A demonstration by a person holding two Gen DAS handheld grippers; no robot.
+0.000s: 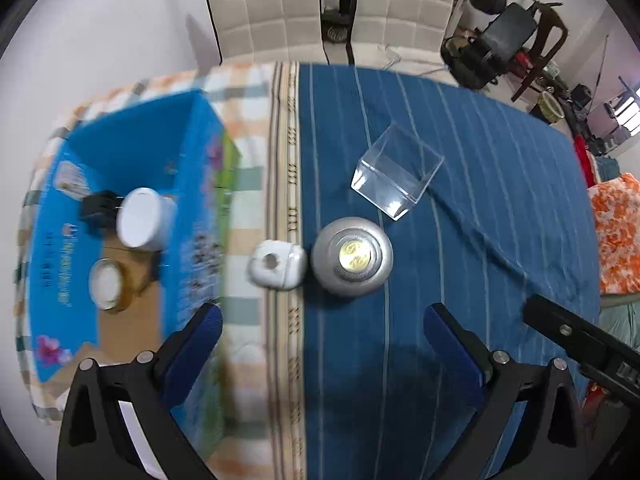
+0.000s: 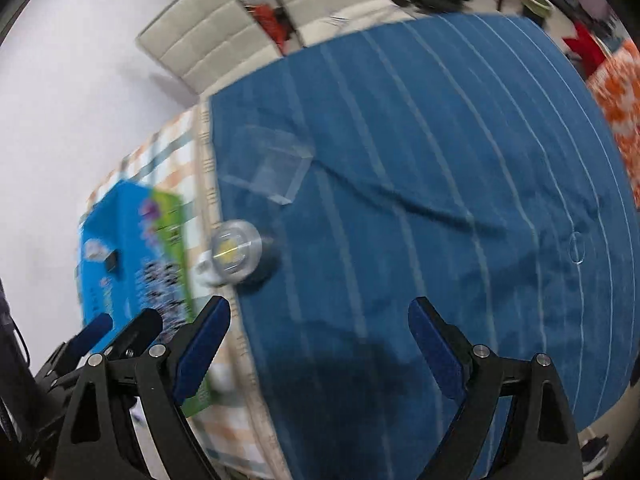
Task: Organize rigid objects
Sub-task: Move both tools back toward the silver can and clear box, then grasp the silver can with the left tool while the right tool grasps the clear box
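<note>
A silver round container (image 1: 352,260) with a gold centre stands on the blue striped cloth (image 1: 500,200), next to a small white case (image 1: 278,265). A clear plastic box (image 1: 396,172) lies behind them. My left gripper (image 1: 322,328) is open and empty, just short of the silver container. In the right wrist view the silver container (image 2: 236,256), the white case (image 2: 206,270) and the clear box (image 2: 266,170) show blurred to the left. My right gripper (image 2: 320,320) is open and empty above the cloth (image 2: 460,180).
An open blue cardboard box (image 1: 188,208) stands at the left; it holds a white jar (image 1: 144,220), a tape roll (image 1: 106,284) and a black item (image 1: 98,208). The box also shows in the right wrist view (image 2: 132,256). Two beige chairs (image 1: 264,12) stand behind the table. The other gripper (image 1: 580,344) shows at right.
</note>
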